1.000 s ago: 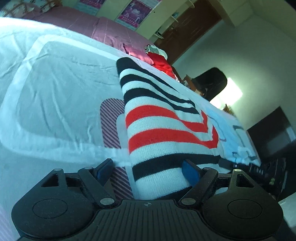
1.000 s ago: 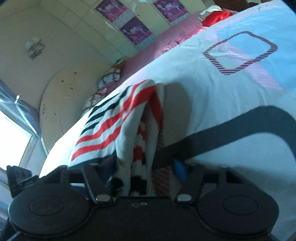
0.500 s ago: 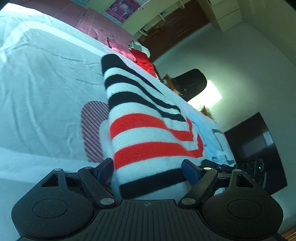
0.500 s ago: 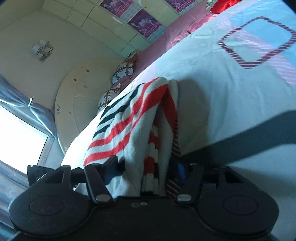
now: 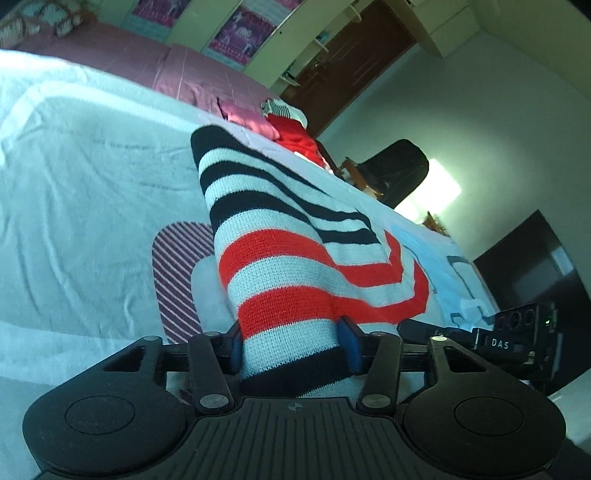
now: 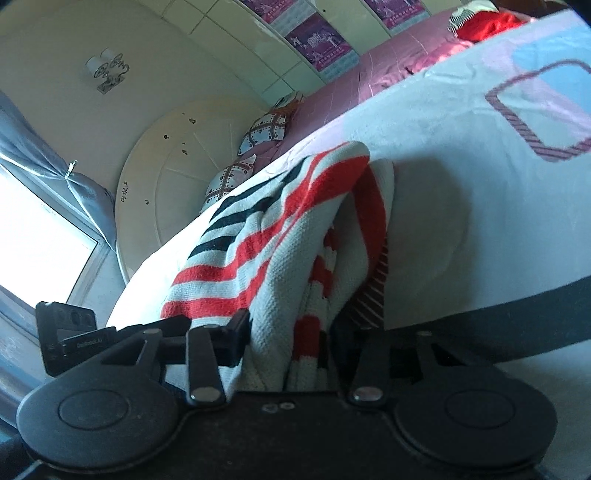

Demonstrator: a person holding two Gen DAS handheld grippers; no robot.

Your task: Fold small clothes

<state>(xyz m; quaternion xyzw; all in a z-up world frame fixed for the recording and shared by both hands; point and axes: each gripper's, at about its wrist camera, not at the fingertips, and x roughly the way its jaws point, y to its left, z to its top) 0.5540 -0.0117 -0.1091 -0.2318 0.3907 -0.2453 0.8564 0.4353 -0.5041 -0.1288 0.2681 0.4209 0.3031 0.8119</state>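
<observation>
A knitted striped sweater [image 5: 295, 266], white with black and red bands, lies folded on the white bedsheet [image 5: 92, 184]. My left gripper [image 5: 291, 343] is shut on one folded end of it, blue pads pressing both sides. In the right wrist view the same sweater [image 6: 280, 243] hangs in thick folds. My right gripper [image 6: 295, 339] is shut on its other end, the right fingertip hidden behind cloth. The right gripper's body shows in the left wrist view [image 5: 517, 332].
A pile of red and striped clothes [image 5: 291, 125] lies far along the bed, also in the right wrist view [image 6: 484, 22]. A pink blanket [image 5: 147, 62] and pillows [image 6: 266, 129] lie by the headboard. A dark chair [image 5: 395, 166] stands beyond the bed.
Both grippers have closed in on the sweater's ends: the jaws stood wide a second ago and now press the cloth. The views have shifted slightly.
</observation>
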